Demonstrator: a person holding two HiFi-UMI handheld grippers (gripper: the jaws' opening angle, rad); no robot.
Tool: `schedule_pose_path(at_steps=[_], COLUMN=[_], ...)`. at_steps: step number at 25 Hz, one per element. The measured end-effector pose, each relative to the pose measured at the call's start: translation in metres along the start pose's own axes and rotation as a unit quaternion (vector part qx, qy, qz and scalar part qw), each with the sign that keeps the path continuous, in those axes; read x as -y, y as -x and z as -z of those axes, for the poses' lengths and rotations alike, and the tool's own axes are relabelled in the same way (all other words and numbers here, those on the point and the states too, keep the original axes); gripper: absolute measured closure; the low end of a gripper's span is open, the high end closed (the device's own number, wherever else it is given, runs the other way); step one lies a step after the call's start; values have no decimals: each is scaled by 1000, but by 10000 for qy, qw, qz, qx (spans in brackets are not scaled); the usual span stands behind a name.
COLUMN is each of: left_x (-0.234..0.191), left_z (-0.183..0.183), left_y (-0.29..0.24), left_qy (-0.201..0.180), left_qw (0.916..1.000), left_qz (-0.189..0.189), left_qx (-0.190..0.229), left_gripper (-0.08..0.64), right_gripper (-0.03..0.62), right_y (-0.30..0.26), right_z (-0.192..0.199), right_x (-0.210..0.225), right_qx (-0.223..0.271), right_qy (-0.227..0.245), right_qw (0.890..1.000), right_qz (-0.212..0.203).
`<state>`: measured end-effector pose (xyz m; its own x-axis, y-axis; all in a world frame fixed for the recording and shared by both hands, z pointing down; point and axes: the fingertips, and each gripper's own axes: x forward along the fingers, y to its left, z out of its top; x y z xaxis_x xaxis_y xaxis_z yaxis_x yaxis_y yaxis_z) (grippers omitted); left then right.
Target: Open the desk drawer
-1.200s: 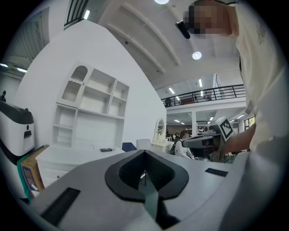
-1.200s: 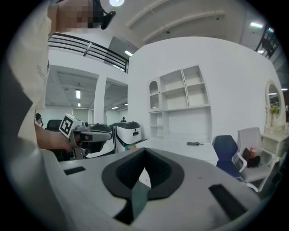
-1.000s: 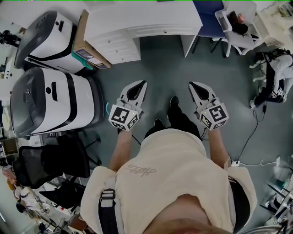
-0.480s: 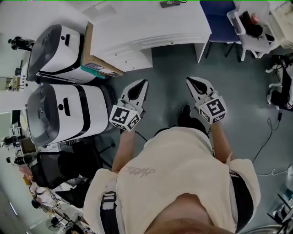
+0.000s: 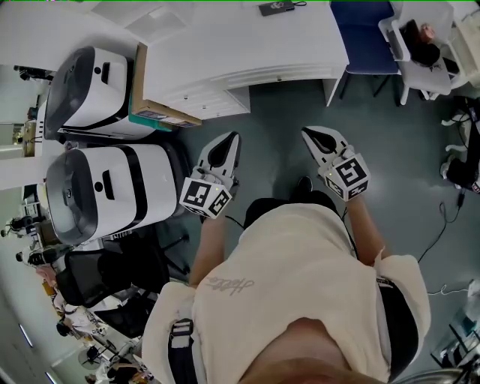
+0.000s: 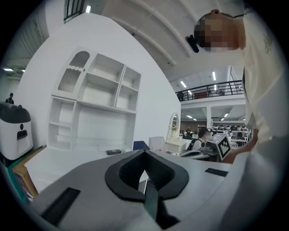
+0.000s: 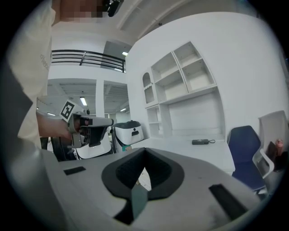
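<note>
Ahead, the stack of white drawers (image 5: 214, 97) under the white bench (image 5: 247, 37) was found beyond and slightly left of the left tool (image 5: 234, 137), farther from the right tool (image 5: 307, 133), both tools shut and empty.

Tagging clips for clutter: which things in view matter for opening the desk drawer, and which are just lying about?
For the job: desk drawers, all closed; white desk; left gripper and right gripper, jaws together, empty, short of the desk.

Lying about: cardboard box beside the desk; two white machines; black device on the desktop; blue chair; black office chair.
</note>
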<state>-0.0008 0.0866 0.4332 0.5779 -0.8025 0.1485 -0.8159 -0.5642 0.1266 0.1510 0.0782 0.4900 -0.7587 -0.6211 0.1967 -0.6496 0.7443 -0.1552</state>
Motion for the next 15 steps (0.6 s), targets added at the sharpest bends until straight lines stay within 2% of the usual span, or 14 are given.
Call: schedule_pose_path(at_steps=[9,15], left_x=[-23,-66], left_z=[9,17], left_y=[-31,-47], left_qy=[70,175], left_qw=[9998,9994], left_qz=[15,172], left_qx=[-159,-237], left_gripper=[558,558], right_gripper=[594,594], right_y=[-35,-71], right_z=[7,0], right_x=[30,28], right_qx=[-121,-286], right_qy=[-269,-124], right_qw=[9996,9995], right_qz=[-34,29])
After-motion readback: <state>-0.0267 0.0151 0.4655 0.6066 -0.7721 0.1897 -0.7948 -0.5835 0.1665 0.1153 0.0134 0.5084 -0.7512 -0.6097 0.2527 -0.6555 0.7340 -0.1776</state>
